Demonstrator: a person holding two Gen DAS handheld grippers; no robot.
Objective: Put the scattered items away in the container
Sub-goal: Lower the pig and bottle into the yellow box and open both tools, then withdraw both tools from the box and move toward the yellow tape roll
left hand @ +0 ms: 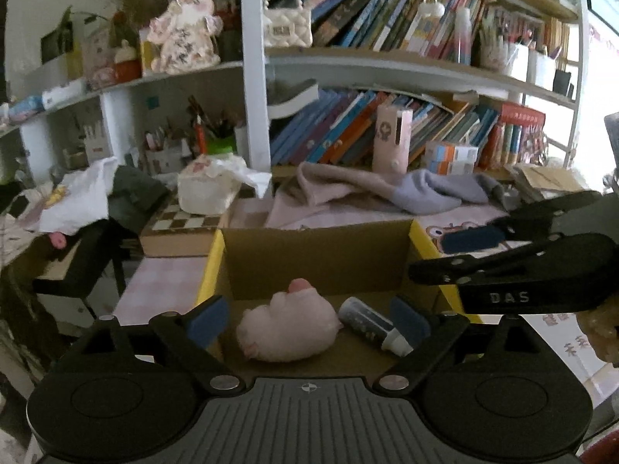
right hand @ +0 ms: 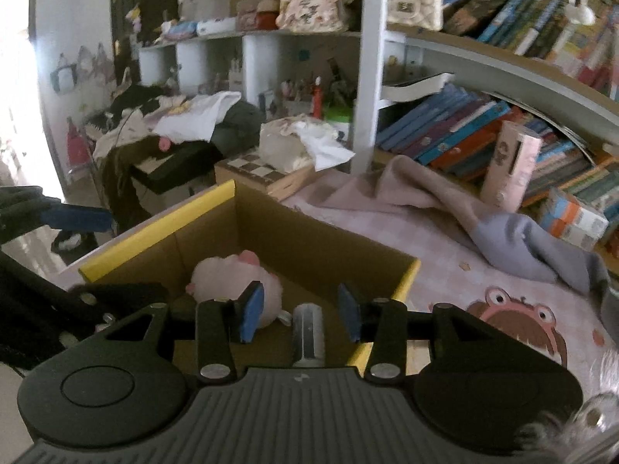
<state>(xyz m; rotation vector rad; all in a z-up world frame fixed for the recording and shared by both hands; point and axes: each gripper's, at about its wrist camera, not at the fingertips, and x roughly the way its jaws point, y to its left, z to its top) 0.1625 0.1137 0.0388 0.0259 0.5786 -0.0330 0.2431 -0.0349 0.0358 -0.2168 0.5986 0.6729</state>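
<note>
An open cardboard box [left hand: 209, 266] with yellow rims stands on the pink table mat. On its floor lie a pink plush toy [left hand: 288, 328] and, to its right, a small clear bottle [left hand: 371, 324] with a white cap. My left gripper [left hand: 309, 321] hangs open over the box, its blue pads [left hand: 209, 319] wide on either side of the plush without touching it. In the right wrist view my right gripper [right hand: 301, 311] is open above the bottle [right hand: 307, 332], the pads clear of it, and the plush [right hand: 232, 274] lies just left. Each gripper shows in the other's view.
A pink and grey cloth [right hand: 464, 212] is crumpled behind the box [right hand: 162, 224]. A chessboard box [left hand: 182, 228] carrying a tissue box [left hand: 209, 189] sits at the back left, with bookshelves behind. A fuzzy item [right hand: 603, 406] lies at the near right on the frog-print mat [right hand: 518, 321].
</note>
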